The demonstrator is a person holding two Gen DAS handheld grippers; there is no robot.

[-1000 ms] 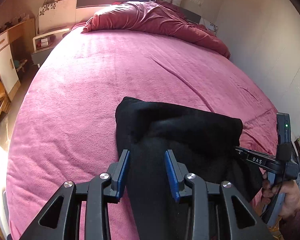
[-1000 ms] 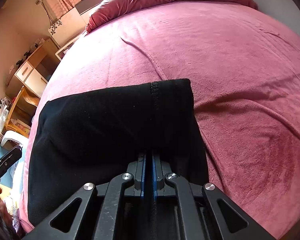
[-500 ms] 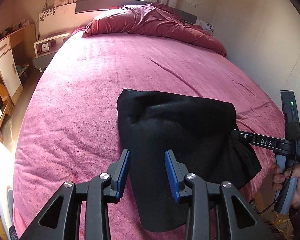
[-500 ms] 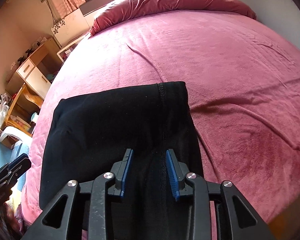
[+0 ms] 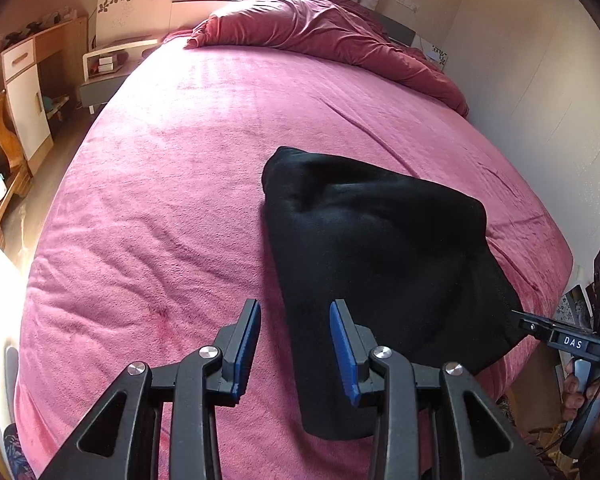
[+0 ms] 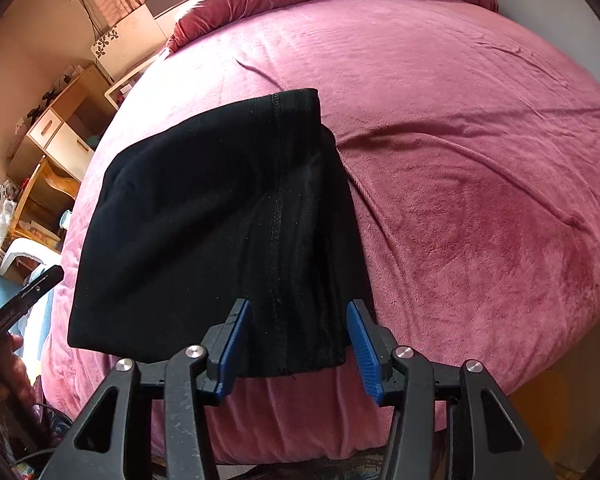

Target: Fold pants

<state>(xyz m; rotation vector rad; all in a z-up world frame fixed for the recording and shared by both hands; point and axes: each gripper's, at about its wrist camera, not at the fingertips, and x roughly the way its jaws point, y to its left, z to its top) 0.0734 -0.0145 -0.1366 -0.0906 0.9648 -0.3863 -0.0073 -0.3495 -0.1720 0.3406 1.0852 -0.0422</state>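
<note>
Holding both tools with their jaws parted, I have nothing clamped in either one. My right gripper (image 6: 300, 344) has just been opening its jaws, and the near end of the black pants (image 6: 228, 216) lies in the gap between its blue pads (image 6: 362, 346) without being pinched. My left gripper (image 5: 296, 344) stands moderately open too; its right pad sits over the edge of the pants (image 5: 380, 264) while the rest of the gap shows bare pink bedspread (image 5: 160, 200). Ahead of both tools, the pants lie as a compact folded bundle near the foot of the bed, its near edge hanging slightly over the mattress side. Judging by that thick, layered stack and the seam running up its top layer, I think the folding is nearly or fully done; what may remain is squaring the uneven near edge, where one layer sticks out longer than the other, and smoothing the top. Both of my tools tilt steeply down at the bed from the foot end, the right one just beyond the bundle's right side as my left camera sees it, with my hand (image 5: 588, 396) wrapped around its handle. Farther out, a rumpled duvet (image 5: 332, 44) lies at the headboard.
</note>
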